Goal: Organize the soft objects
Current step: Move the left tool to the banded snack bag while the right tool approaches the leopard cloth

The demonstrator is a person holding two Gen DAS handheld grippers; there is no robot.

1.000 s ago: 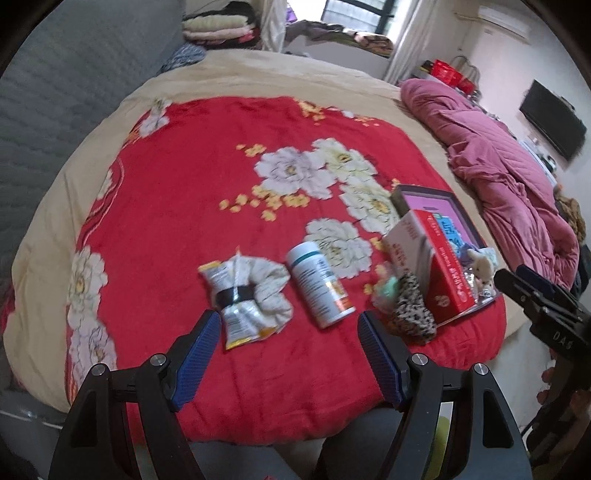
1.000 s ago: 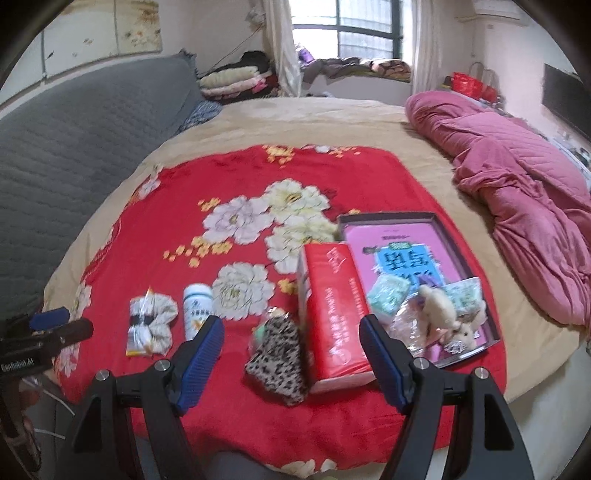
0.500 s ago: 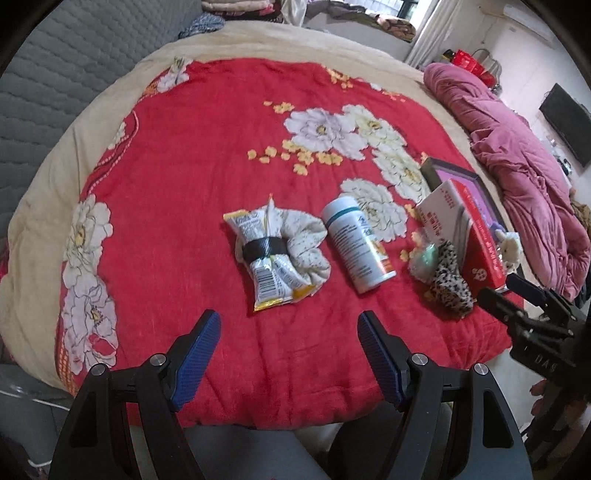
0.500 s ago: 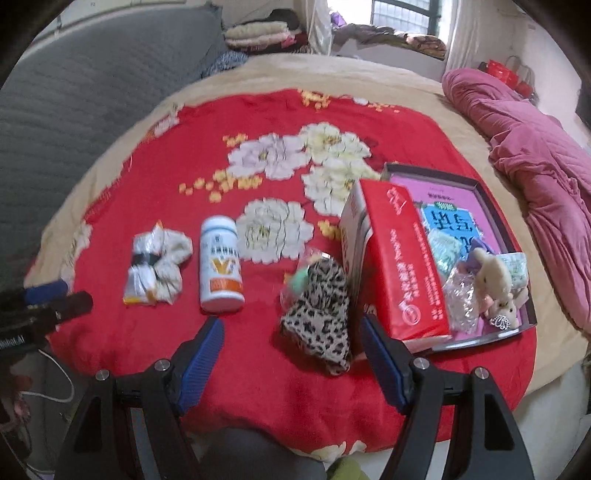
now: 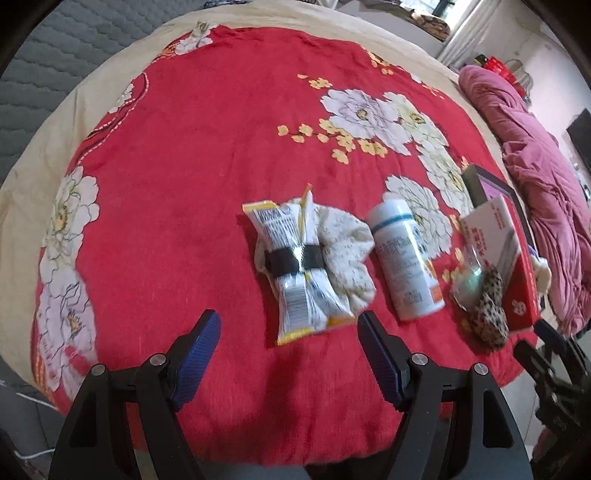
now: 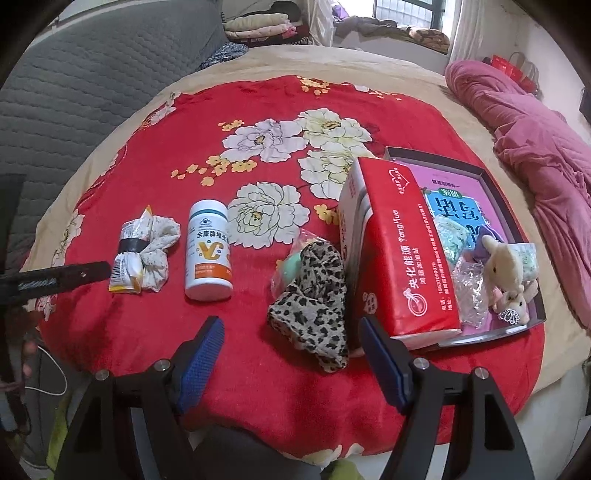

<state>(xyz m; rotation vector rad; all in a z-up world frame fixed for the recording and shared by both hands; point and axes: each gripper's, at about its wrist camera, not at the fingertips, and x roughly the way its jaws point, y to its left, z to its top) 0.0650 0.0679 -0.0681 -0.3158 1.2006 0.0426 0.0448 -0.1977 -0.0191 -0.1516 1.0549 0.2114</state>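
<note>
On the red flowered blanket (image 5: 184, 166) lies a snack packet (image 5: 295, 273) strapped with a black band to a white cloth scrunchie (image 5: 347, 251). My left gripper (image 5: 288, 332) hovers open just in front of it, nothing between its fingers. To the right lie a white bottle (image 6: 209, 251), a leopard-print cloth (image 6: 317, 299) over a bagged green item (image 6: 290, 267), and a red tissue pack (image 6: 399, 251). My right gripper (image 6: 291, 339) stands open just before the leopard cloth. A dark tray (image 6: 495, 181) holds a pink book, a plush toy (image 6: 506, 266) and small bags.
A crumpled pink quilt (image 6: 535, 140) lies along the bed's right side. A grey padded headboard (image 6: 74, 92) runs on the left, with folded clothes (image 6: 258, 26) beyond. The bed's front edge sits right under both grippers.
Both grippers have sunk toward the bed and tilted further down. The objects look larger and closer; the left one has drawn in on the banded packet. Nothing on the blanket has moved.
</note>
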